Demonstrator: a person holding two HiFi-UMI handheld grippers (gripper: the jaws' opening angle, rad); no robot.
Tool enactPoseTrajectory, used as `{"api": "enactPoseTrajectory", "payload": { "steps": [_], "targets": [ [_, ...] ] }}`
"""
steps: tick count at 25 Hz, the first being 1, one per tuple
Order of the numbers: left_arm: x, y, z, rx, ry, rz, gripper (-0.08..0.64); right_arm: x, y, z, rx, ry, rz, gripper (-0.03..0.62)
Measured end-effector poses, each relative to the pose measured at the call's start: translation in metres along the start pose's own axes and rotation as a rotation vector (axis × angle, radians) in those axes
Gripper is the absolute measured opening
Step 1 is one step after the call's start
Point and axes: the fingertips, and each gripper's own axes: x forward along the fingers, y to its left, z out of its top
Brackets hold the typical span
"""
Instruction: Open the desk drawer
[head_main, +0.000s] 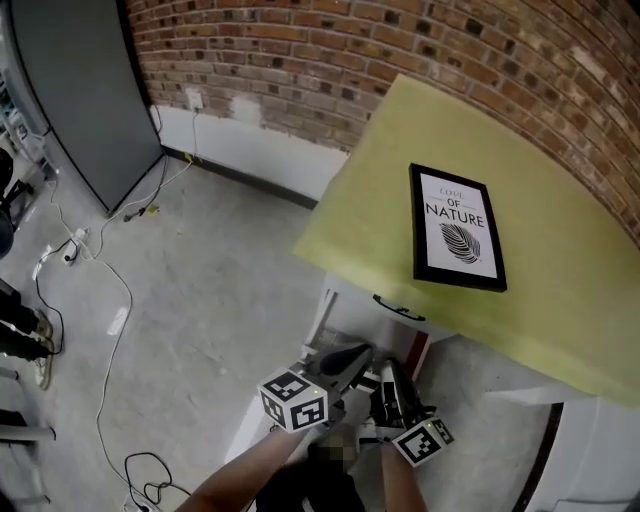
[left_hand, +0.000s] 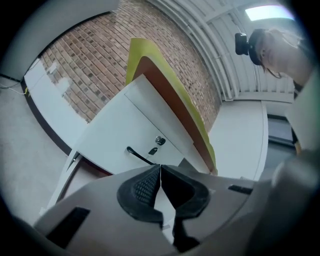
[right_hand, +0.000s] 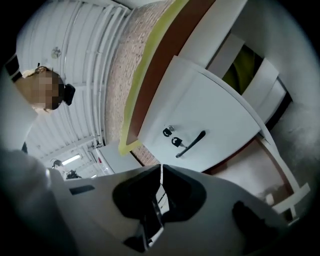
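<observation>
Under the yellow-green desk top (head_main: 560, 270), the white drawer front (head_main: 350, 310) carries a black handle (head_main: 398, 308). In the left gripper view the drawer front (left_hand: 115, 135) shows its handle (left_hand: 140, 156) with a lock (left_hand: 160, 141) beside it. The right gripper view has the same handle (right_hand: 191, 144) and a lock (right_hand: 168, 131) with a key (right_hand: 177, 142) hanging under it. My left gripper (head_main: 358, 354) (left_hand: 160, 172) and my right gripper (head_main: 392, 370) (right_hand: 161, 172) hover side by side in front of the drawer. Both are shut and empty, apart from the handle.
A framed black-and-white print (head_main: 457, 227) lies on the desk top. A brick wall (head_main: 300, 60) runs behind it, and a grey panel (head_main: 80, 90) leans at the left. White and black cables (head_main: 110, 330) trail over the concrete floor.
</observation>
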Motion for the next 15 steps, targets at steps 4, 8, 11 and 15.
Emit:
{"api": "enactPoseTrajectory", "payload": {
  "steps": [4, 8, 11, 15],
  "targets": [
    [0.010, 0.006, 0.001, -0.181, -0.018, -0.072, 0.011, 0.003, -0.019, -0.001, 0.112, -0.008, -0.061, 0.017],
    [0.024, 0.020, -0.005, -0.290, -0.008, -0.074, 0.012, 0.003, -0.040, 0.010, 0.216, -0.047, -0.087, 0.018],
    [0.029, 0.027, -0.006, -0.332, -0.004, -0.089, 0.014, 0.009, -0.051, 0.011, 0.215, -0.038, -0.090, 0.021],
    [0.035, 0.041, 0.005, -0.413, -0.056, -0.082, 0.096, 0.017, -0.064, 0.012, 0.275, -0.050, -0.073, 0.109]
  ]
}}
